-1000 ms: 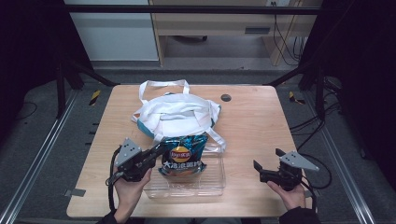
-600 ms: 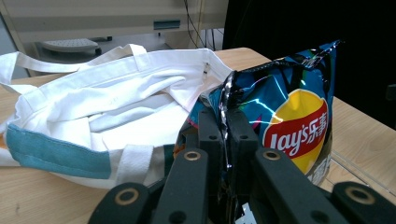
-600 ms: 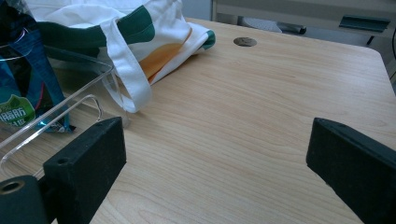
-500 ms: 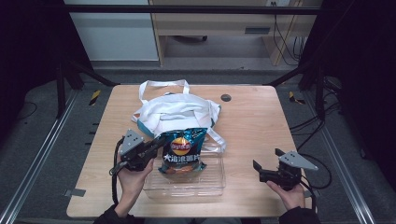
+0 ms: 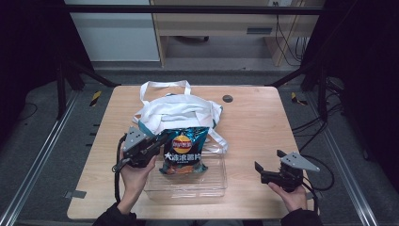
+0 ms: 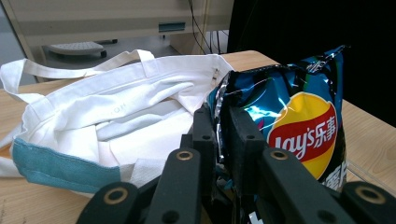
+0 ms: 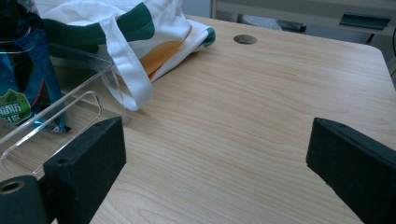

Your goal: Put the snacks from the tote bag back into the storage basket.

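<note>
Chip bag [image 6: 299,121] — edge between left gripper [image 6: 219,130] jaws

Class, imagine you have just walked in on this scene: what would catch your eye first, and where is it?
The bright blue crisp bag stands out first, pinched at its edge by the left claw above the clear plastic tray at the table's near middle. Behind it slumps a white cloth bag with long handles. At the near right, the right claw hangs open over bare wood.

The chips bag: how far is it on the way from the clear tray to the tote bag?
Done: the left gripper is shut on the chips bag, upright over the clear tray. In hand: carrying it. Probably left: putting it into the tote bag. The right gripper is open, apart.
</note>
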`<state>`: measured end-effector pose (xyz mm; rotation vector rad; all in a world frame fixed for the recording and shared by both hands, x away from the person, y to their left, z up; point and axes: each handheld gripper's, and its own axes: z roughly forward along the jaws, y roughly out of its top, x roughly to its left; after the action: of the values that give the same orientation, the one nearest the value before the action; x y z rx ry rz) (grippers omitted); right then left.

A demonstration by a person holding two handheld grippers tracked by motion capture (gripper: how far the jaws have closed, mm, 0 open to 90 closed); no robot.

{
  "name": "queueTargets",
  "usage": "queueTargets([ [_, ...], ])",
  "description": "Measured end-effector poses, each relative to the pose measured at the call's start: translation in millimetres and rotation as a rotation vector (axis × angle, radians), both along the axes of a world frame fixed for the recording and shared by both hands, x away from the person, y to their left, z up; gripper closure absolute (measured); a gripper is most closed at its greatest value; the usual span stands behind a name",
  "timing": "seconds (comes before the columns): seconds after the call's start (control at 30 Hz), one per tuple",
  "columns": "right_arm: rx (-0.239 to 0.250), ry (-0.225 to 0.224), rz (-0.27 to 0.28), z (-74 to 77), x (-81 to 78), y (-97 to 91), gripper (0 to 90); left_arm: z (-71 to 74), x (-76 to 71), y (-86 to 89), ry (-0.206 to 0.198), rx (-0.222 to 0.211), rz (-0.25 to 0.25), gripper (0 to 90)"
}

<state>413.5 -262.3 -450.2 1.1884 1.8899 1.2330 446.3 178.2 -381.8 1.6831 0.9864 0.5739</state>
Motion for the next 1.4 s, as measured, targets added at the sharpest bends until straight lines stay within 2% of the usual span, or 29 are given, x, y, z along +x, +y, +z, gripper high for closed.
queueTargets([
  [0.17,-0.001,-0.002,0.001,-0.1,0.3,0.2,5.2,0.2,1.3,-0.9,-0.006,0.003,-0.001,81.1],
  [0.3,-0.002,-0.004,0.001,0.1,0.2,0.3,5.2,0.0,1.1,-0.9,-0.014,0.007,-0.003,77.1],
  [0.53,0.0,-0.005,0.004,0.4,-0.2,0.0,5.2,-0.4,-1.2,-2.6,-0.03,0.039,0.005,65.4],
  [0.87,0.005,-0.007,0.002,1.0,-0.9,-0.3,5.2,1.7,-5.7,3.2,-0.023,0.017,-0.008,48.6],
  [1.03,0.006,-0.008,0.002,1.4,-1.3,-0.7,5.2,3.5,-10.1,3.1,-0.031,0.024,-0.01,47.2],
  [1.17,0.007,-0.01,0.0,1.6,-1.6,-0.9,5.2,5.3,-16.2,2.5,-0.048,0.045,-0.01,45.9],
  [1.23,0.009,-0.008,0.0,1.8,-1.9,-0.9,5.2,6.9,-20.1,4.3,-0.058,0.06,-0.007,44.8],
  [1.4,0.01,-0.012,0.0,2.1,-2.1,-1.1,5.2,8.9,-27.0,13.0,-0.066,0.059,0.001,42.7],
])
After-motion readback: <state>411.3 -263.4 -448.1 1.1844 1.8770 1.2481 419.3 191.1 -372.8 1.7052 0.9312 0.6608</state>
